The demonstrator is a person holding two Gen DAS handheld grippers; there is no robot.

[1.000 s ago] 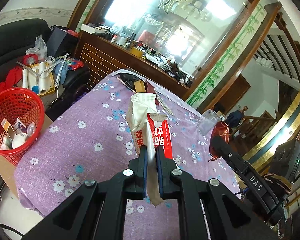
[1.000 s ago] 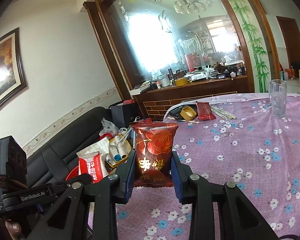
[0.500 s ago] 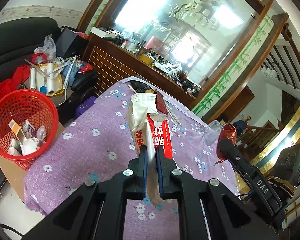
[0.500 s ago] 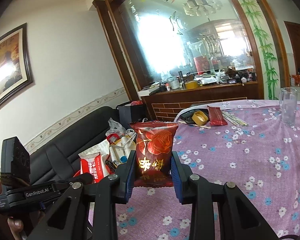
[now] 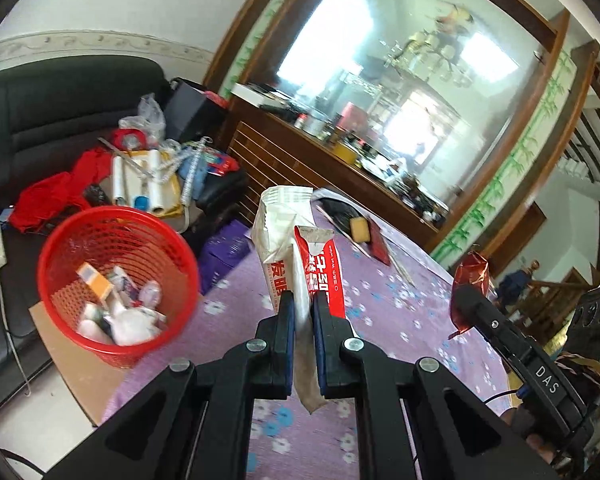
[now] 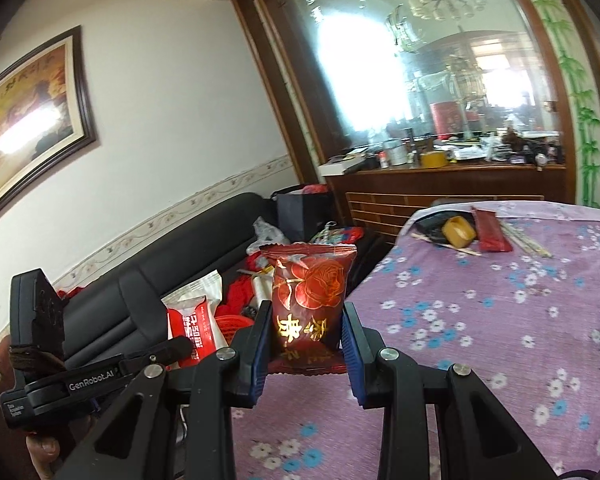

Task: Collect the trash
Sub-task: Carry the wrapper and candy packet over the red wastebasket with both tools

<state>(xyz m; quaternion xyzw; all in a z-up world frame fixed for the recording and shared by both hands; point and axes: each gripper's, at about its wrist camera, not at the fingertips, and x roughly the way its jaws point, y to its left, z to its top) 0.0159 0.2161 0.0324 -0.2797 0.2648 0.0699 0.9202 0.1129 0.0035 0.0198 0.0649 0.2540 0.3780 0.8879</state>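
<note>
The left gripper (image 5: 301, 308) pinched a red-and-white wrapper (image 5: 296, 256) tight, near the red basket (image 5: 116, 284). The right gripper (image 6: 306, 320) squeezed a red bag (image 6: 310, 300) above the table (image 6: 500, 320).

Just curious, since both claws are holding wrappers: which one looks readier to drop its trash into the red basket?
Probably the left. The left claw, shut on the white-and-red wrapper, has the red basket close by, lower left. The right claw, holding the dark red packet, sits farther over the table.
</note>
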